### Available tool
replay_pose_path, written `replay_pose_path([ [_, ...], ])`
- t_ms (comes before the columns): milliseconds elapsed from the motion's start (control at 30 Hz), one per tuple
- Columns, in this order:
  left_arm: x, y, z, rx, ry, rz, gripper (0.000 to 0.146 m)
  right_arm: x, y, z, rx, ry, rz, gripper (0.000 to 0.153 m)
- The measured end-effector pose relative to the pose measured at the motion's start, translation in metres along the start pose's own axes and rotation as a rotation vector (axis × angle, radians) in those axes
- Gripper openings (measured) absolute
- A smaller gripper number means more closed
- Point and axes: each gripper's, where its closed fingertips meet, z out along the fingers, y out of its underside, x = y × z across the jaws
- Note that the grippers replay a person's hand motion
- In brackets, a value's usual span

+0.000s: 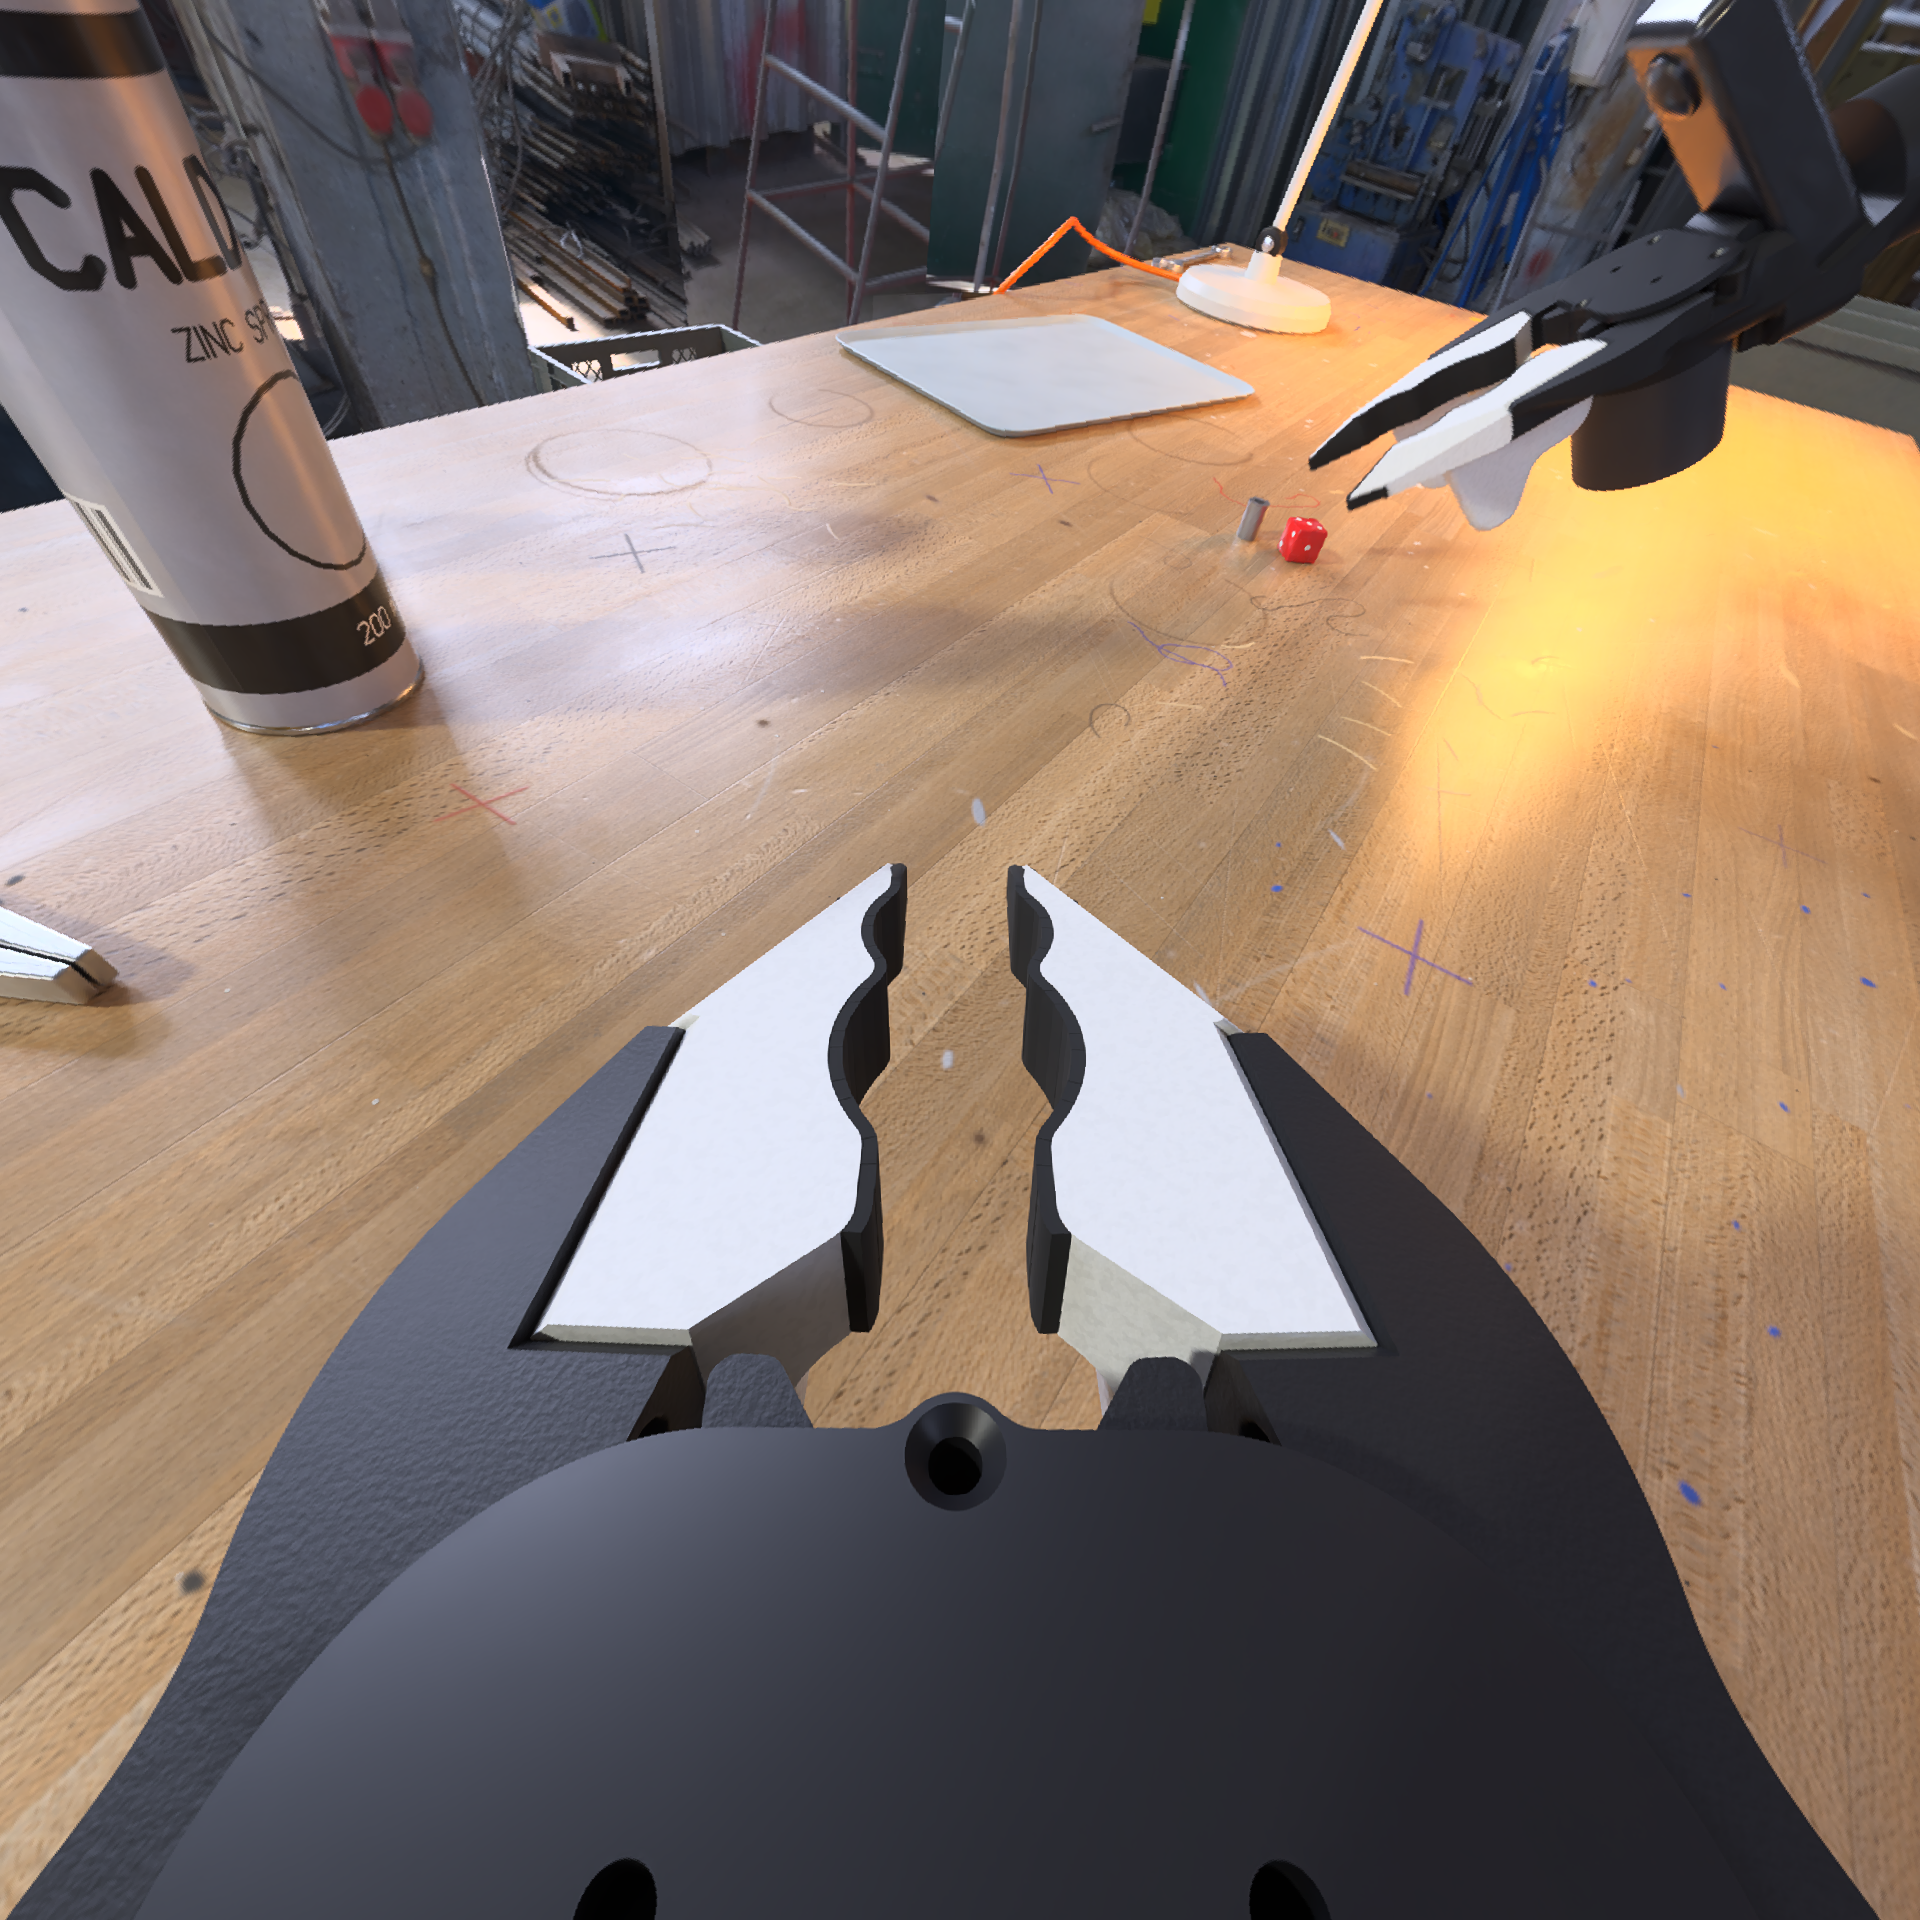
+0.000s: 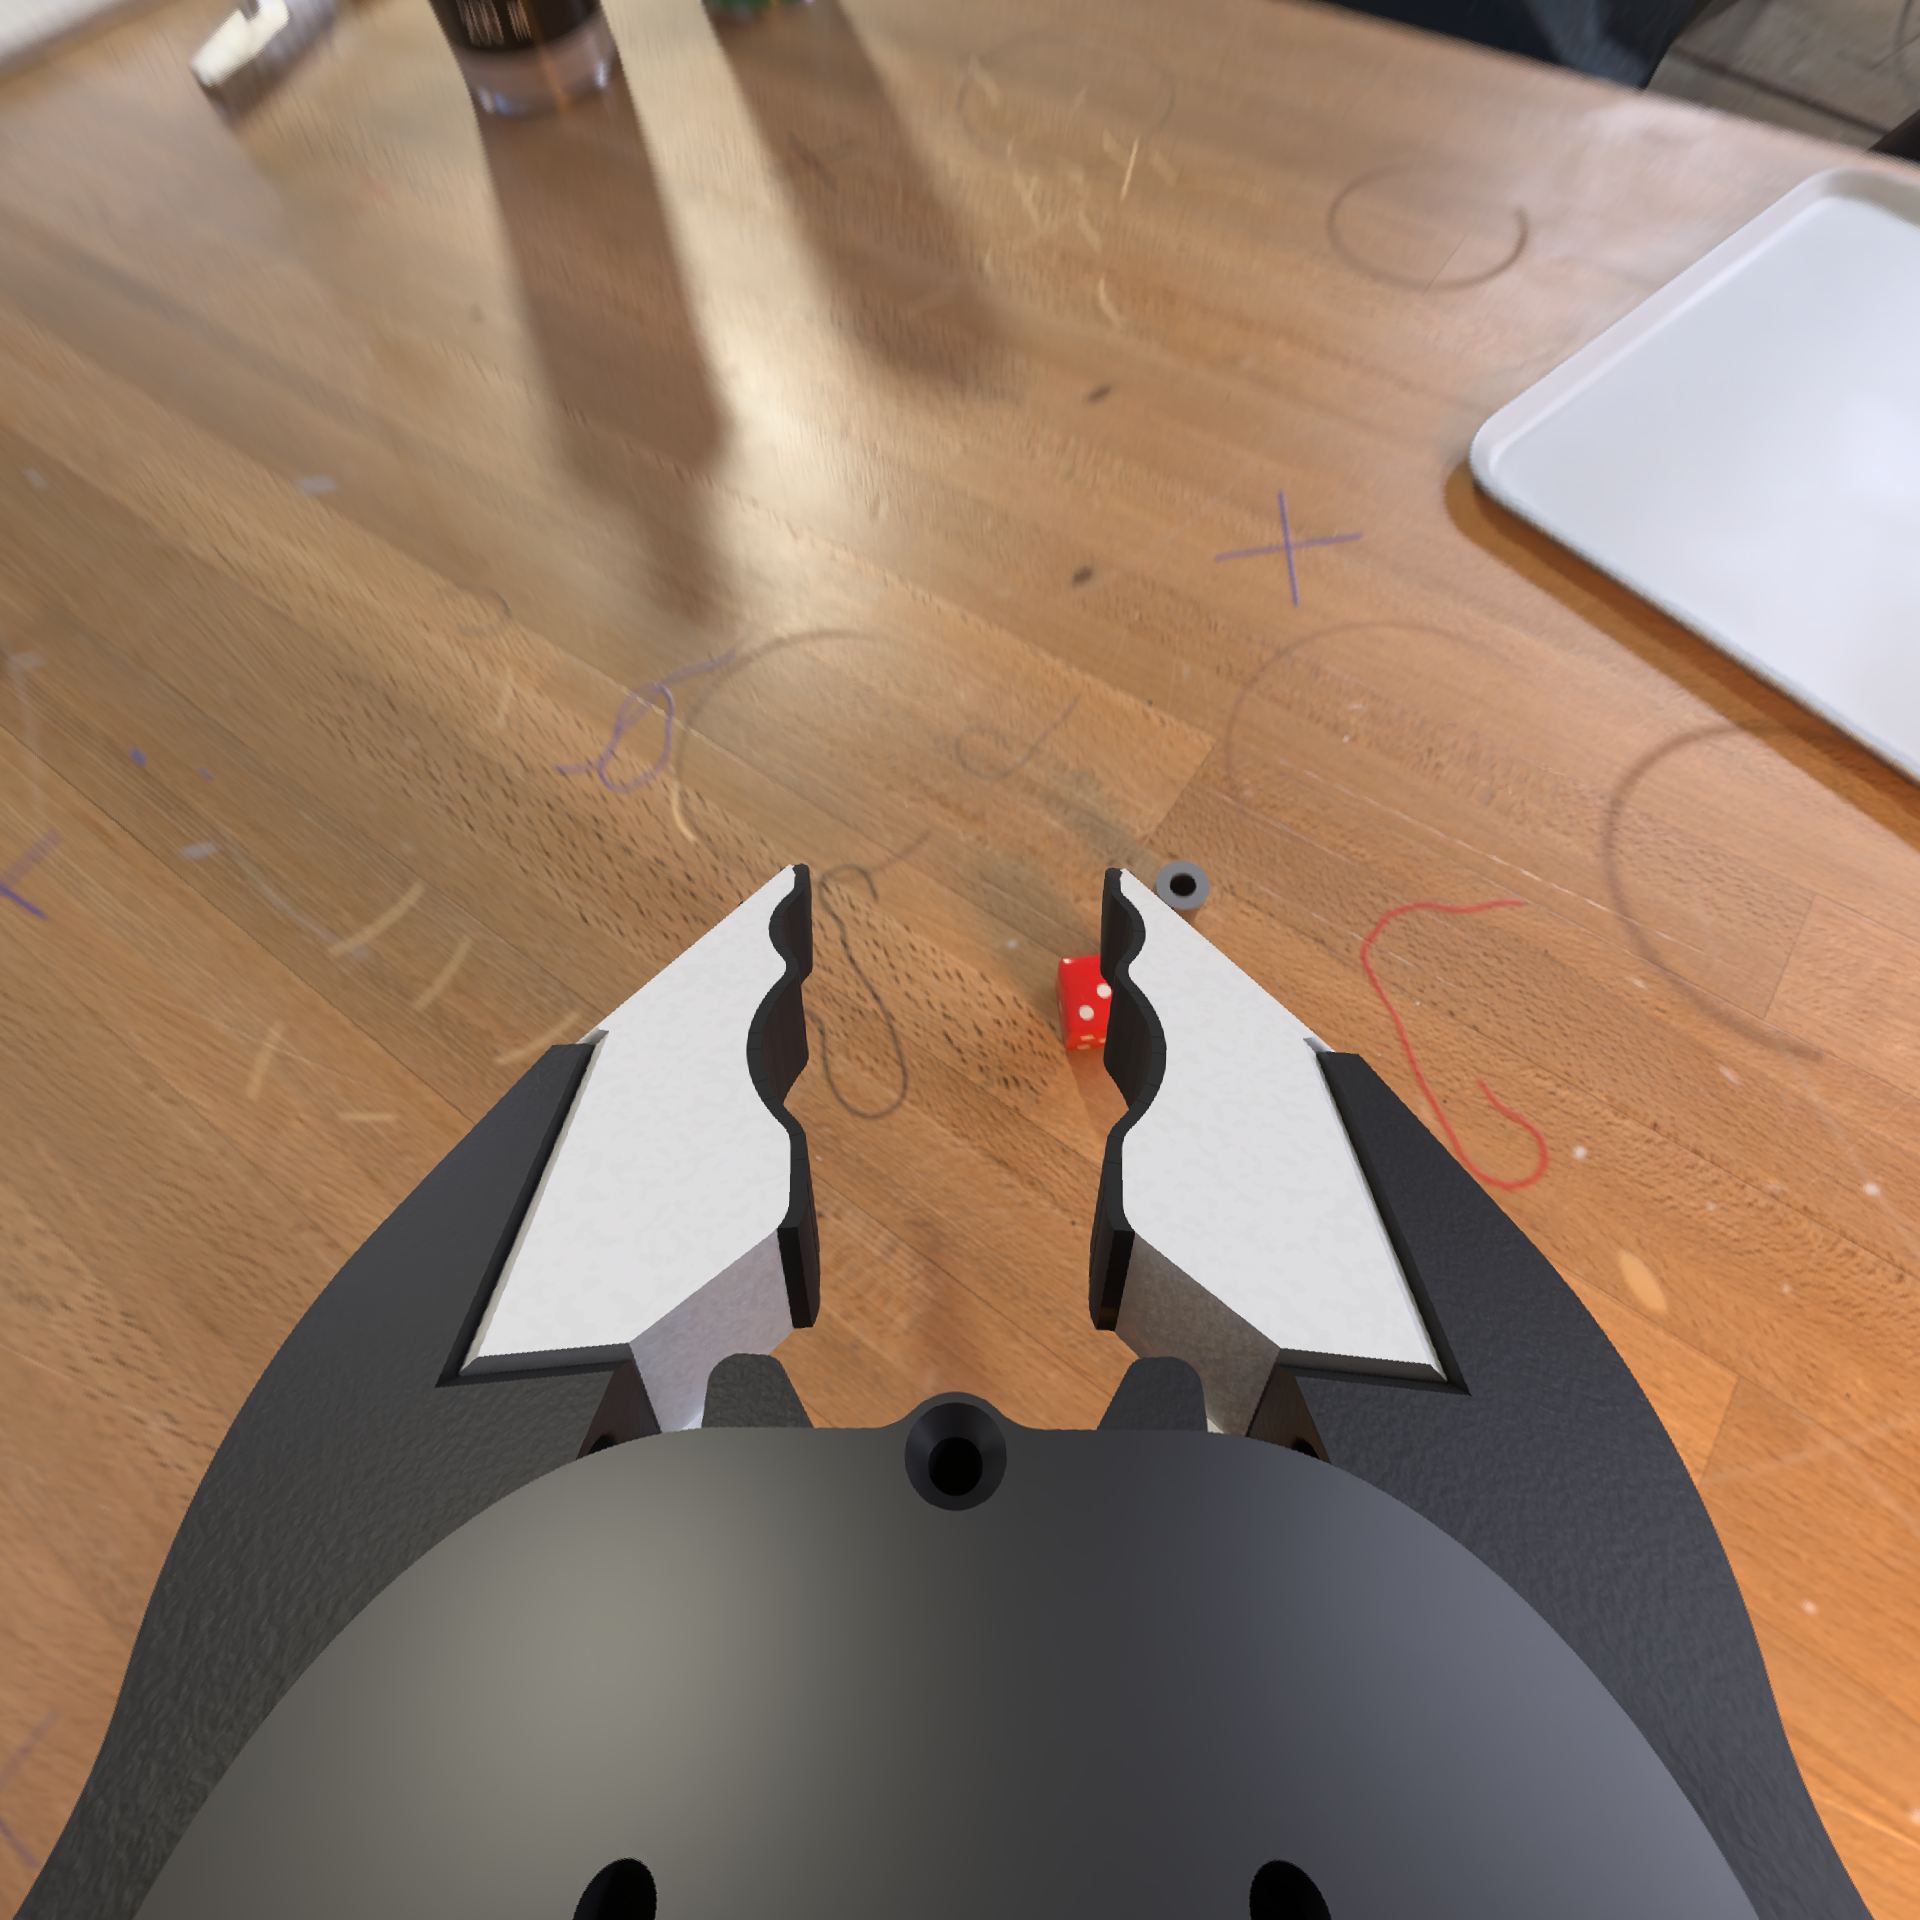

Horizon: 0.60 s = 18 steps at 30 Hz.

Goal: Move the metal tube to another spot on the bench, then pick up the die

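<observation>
Right hand-held gripper (image 2: 954, 873), spread and empty, hovered nearest the upright metal tube (image 2: 1182, 886), which stood on the tabletop (image 2: 416, 520) just beyond its right fingertip, beside the die (image 2: 1083, 1000).

Lettering and a number — on the spray can (image 1: 197, 416)

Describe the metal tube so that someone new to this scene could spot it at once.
Start at the white tray on the wooden bench, then look toward the right gripper hovering nearby. Just beyond its tips stand two tiny things close together: the metal tube is the grey, upright, hollow cylinder; the die beside it is red with white pips.
</observation>
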Motion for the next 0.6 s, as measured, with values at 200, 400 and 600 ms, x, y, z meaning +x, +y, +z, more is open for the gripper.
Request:
replay_pose_path([
  [200,-0.008,0.0,-0.001,0.01,-0.018,-0.018,0.019,0.021,0.017,0.008,-0.092,0.012,-0.053,0.055],
  [400,-0.015,-0.004,-0.004,0.034,-0.045,-0.029,0.019,0.052,0.019,0.007,-0.12,0.036,-0.062,0.054],
  [600,-0.014,-0.001,-0.002,0.021,-0.038,-0.024,0.019,0.051,0.023,0.022,-0.173,-0.046,-0.108,0.037],
])
